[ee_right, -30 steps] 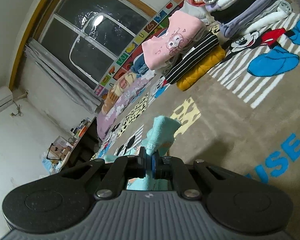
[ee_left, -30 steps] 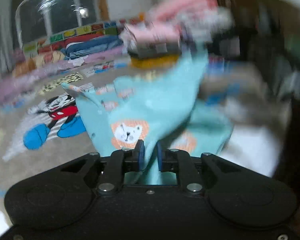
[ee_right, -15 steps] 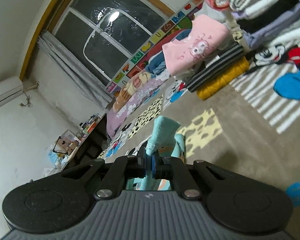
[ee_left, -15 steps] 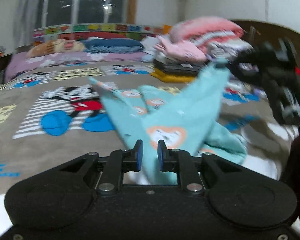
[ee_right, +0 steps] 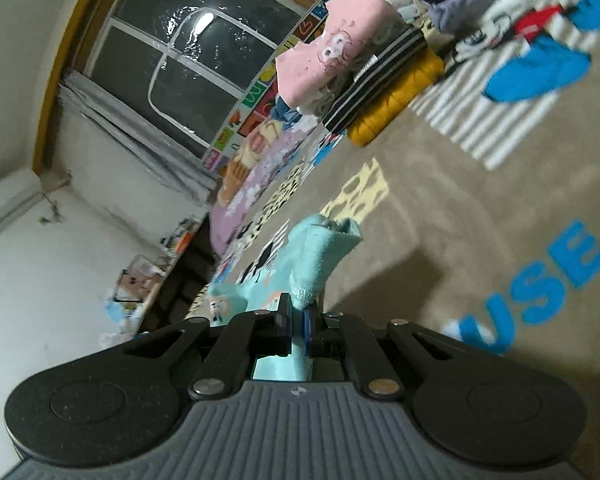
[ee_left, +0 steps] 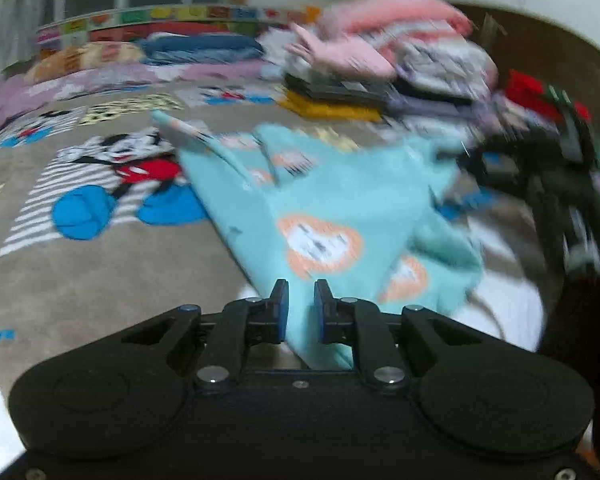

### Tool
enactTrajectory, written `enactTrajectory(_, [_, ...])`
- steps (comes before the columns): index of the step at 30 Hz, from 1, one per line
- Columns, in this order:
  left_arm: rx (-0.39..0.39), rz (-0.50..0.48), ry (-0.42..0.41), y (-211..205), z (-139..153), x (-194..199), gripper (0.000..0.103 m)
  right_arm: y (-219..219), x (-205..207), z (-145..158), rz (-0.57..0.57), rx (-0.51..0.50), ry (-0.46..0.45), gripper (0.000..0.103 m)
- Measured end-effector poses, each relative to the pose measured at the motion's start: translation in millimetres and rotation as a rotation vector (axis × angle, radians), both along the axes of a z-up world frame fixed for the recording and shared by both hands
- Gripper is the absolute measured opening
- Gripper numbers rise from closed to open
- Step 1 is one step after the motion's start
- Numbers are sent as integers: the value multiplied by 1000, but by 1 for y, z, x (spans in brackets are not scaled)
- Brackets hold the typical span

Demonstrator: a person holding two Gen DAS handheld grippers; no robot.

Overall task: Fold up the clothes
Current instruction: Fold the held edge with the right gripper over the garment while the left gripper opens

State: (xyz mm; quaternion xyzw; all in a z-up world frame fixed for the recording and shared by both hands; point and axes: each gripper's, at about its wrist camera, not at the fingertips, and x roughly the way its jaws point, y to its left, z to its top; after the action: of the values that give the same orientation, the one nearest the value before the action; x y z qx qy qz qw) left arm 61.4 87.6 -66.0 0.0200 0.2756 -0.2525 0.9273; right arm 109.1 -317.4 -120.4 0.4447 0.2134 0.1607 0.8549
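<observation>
A light teal garment (ee_left: 340, 208) with orange animal prints hangs stretched above a grey cartoon blanket (ee_left: 80, 280). My left gripper (ee_left: 300, 300) is shut on its near edge; cloth runs out between the blue pads. In the left wrist view the right gripper (ee_left: 556, 184) appears blurred at the right, holding the far corner. In the right wrist view my right gripper (ee_right: 296, 320) is shut on a bunched teal corner (ee_right: 320, 248), the rest of the garment (ee_right: 240, 300) trailing left below it.
Stacks of folded clothes (ee_left: 380, 60) sit at the back right, with a pink top (ee_right: 340, 48) over striped and yellow pieces (ee_right: 396, 104). Pillows (ee_left: 200, 48) line the window (ee_right: 180, 60) side. A cluttered desk (ee_right: 152, 276) stands by the wall.
The garment has been drawn out wider between the two grippers and swung lower over the blanket. The right gripper has tilted, bringing more blanket into its view. Both keep their grip.
</observation>
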Motion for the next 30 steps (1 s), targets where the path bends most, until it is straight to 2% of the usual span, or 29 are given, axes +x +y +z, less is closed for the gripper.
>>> enactTrajectory(3, [-22,102,-11,10,1,14,11,-2,-2,-13,15,26,-10,7])
enactTrajectory(7, [-66,192,-6,16,1,43,12,-5,0,-31,3,90,1,7])
enactTrajectory(14, [-173,277,22,19,7,93,12,-9,4,-44,-5,152,2,7])
enactTrajectory(16, [-160,286,31,12,6,106,12,-10,4,-45,-4,162,-3,7])
enactTrajectory(26, [39,274,36,-17,11,189,12,-11,9,-48,13,187,-6,8])
enactTrajectory(30, [87,254,38,-28,14,220,12,-12,10,-49,19,189,3,8])
